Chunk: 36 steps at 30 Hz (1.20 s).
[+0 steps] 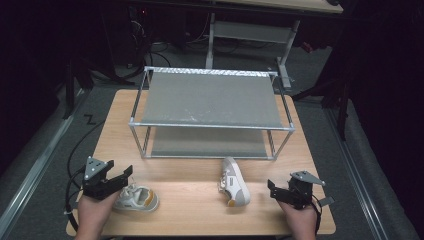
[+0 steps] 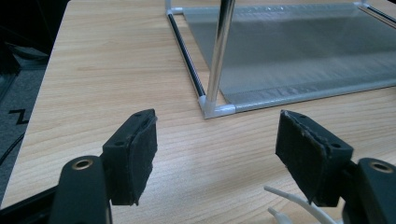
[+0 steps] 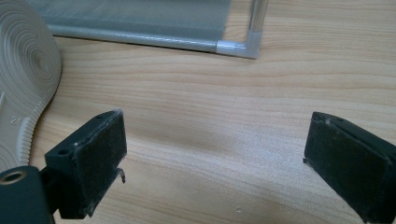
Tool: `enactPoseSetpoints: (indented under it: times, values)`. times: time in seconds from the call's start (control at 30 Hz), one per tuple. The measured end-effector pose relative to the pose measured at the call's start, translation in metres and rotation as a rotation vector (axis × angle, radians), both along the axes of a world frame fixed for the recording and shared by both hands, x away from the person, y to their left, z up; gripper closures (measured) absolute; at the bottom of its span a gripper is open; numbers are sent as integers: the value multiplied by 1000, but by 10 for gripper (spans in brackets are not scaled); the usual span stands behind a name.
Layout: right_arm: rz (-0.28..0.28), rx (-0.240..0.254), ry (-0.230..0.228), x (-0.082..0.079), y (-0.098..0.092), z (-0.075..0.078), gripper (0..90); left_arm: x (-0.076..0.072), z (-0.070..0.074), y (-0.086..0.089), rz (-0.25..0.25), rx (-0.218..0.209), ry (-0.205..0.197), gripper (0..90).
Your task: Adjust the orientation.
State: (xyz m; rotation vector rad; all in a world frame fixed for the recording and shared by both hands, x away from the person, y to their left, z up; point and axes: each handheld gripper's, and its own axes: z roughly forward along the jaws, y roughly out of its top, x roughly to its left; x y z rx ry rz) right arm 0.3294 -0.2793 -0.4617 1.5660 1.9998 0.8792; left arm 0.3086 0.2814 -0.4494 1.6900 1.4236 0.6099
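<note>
Black jaws of both the left gripper (image 1: 125, 173) and right gripper (image 1: 271, 187) stand apart and empty, probably ready to lift the two shoes (image 1: 136, 198) (image 1: 234, 182) lying before the rack (image 1: 212, 98).

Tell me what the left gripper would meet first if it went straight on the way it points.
Probably the shoe rack's near corner post: seen from the left gripper, its open fingers frame bare table, then that post, slightly off-centre. Depth is hard to judge, so it might slip past.
</note>
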Motion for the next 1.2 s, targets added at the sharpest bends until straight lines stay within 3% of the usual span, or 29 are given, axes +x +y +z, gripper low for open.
enactPoseSetpoints:
  times: [0.33, 0.5, 0.53, 0.57, 0.63, 0.67, 0.7, 0.8, 0.83, 0.93, 1.0, 1.03, 1.1, 1.2]
  values:
    - [-3, 7, -6, -4, -6, 1, 72, 1, 3, -7, -2, 7, -7, 305]
    - [-10, 22, -7, -6, -7, 2, 83, -8, 16, -13, -6, 8, -33, 314]
    - [-9, 24, -8, -6, -7, 2, 85, -14, 25, -18, -15, 35, -40, 316]
    - [-9, 24, -8, -6, -7, 2, 85, -14, 25, -18, -15, 35, -40, 323]
    - [-5, 20, -5, -7, -5, 2, 86, -30, 34, -24, -39, 84, -55, 334]
    - [-5, 20, -5, -7, -5, 2, 86, -30, 34, -24, -39, 84, -55, 343]
    - [-1, 21, -6, -6, -5, 2, 92, -42, 33, -26, -46, 94, -53, 348]
    - [-4, 23, -7, -5, -6, 2, 95, -51, 27, -28, -46, 94, -36, 351]
    - [-4, 24, -7, -5, -6, 2, 98, -61, 21, -33, -41, 111, -20, 355]
    - [-4, 26, -7, -6, -6, 2, 103, -63, 18, -37, -44, 106, 8, 375]
    - [-7, 29, -8, -6, -6, 3, 106, -64, 15, -41, -43, 141, 5, 388]
    - [-7, 32, -12, -7, -6, 3, 110, -61, 9, -42, -46, 160, 32, 415]
    - [-11, 33, -10, -7, -6, 3, 110, -59, 4, -41, -47, 166, 54, 420]
    - [-19, 40, -4, -6, -8, 3, 114, -59, 4, -41, -47, 158, 53, 420]
